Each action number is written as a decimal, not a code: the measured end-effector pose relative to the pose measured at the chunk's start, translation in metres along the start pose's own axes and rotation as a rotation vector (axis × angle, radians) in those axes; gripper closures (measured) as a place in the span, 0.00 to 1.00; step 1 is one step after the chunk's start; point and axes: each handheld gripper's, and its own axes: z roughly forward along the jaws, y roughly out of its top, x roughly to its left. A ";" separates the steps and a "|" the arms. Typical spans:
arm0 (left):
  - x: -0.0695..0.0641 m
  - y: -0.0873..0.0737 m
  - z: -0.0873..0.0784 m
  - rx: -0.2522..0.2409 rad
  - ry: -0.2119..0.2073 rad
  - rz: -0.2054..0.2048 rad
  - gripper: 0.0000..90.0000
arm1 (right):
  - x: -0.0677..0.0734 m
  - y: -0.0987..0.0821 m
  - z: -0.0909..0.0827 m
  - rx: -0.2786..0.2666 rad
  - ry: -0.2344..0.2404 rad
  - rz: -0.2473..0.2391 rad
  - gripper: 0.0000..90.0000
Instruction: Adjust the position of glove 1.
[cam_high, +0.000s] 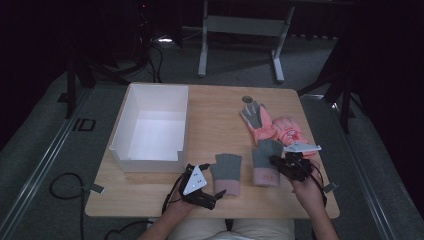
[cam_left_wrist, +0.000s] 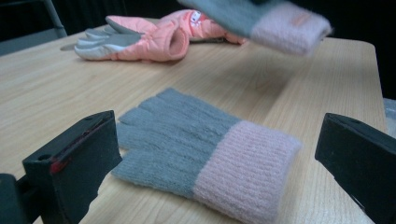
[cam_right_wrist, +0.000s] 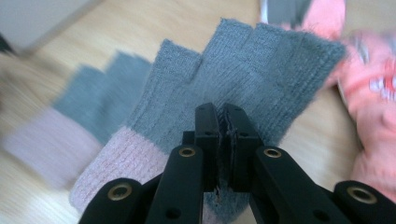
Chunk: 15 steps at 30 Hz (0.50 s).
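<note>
Right hand-held gripper (cam_right_wrist: 223, 140): we have its jaws pressed together on a fold of the right-hand grey and pink knit glove (cam_right_wrist: 243, 79), pinched near where the grey meets the pink cuff, so the fabric hangs from one point.
Held glove: in the left gripper view it (cam_left_wrist: 275, 23) floats clear of the bench, cuff toward us; we judge the pinch near the cuff lets the finger end droop freely for carrying.
Left hand-held gripper (cam_left_wrist: 215, 154): we hold its jaws wide apart, one on each side of the other knit glove (cam_left_wrist: 201, 144), touching nothing; it looks lined up to close across the cuff.
Lying glove: it rests flat on the bench (cam_high: 220, 130), fingers pointing away from us, cuff nearest the jaws, which is why we approach from our side.
Hands in the high view: left hand-held gripper (cam_high: 212, 192) sits just beside its glove (cam_high: 226, 172); right hand-held gripper (cam_high: 280, 162) is over its glove (cam_high: 265, 162).
Orange ski gloves (cam_high: 272, 127): they lie piled behind the knit pair, apart from both grippers, untouched.
White box (cam_high: 150, 127): open and bare inside, at the left of the bench; we judge it the likely place for the gloves.
Small round object (cam_high: 247, 99): near the far edge; we cannot tell what it is.
</note>
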 end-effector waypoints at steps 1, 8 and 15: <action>0.001 0.000 -0.001 -0.007 -0.007 -0.011 0.00 | 0.004 0.007 -0.003 -0.015 0.012 -0.006 0.95; 0.000 0.000 -0.002 -0.010 -0.008 0.006 0.00 | 0.035 0.033 0.003 -0.075 0.075 0.026 0.95; -0.001 0.001 -0.006 -0.055 -0.022 0.004 0.00 | 0.064 0.034 0.038 -0.028 0.109 -0.003 0.95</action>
